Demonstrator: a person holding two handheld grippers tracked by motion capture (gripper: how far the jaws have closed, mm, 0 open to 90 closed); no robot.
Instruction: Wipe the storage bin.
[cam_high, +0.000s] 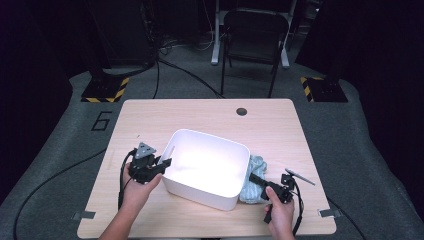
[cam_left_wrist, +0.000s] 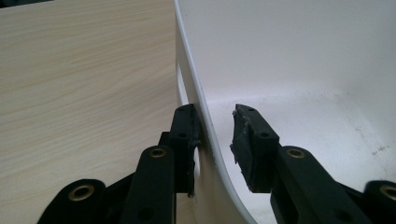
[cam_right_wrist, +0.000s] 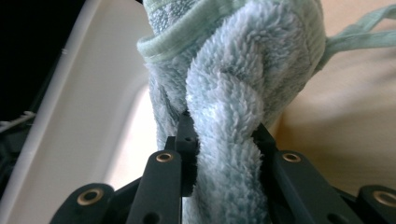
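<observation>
The right hand-held gripper (cam_right_wrist: 223, 135) is clamped tight on a fold of the pale blue towel (cam_right_wrist: 233, 70), which lies bunched on the desk (cam_high: 280, 125) against the tub's right wall. The left hand-held gripper (cam_left_wrist: 215, 135) straddles the white tub (cam_high: 207, 167) at its left rim, jaws partly open, the inner one clear of the wall. The tub's floor looks bare. Open desk lies behind; the towel's underside is hidden.
</observation>
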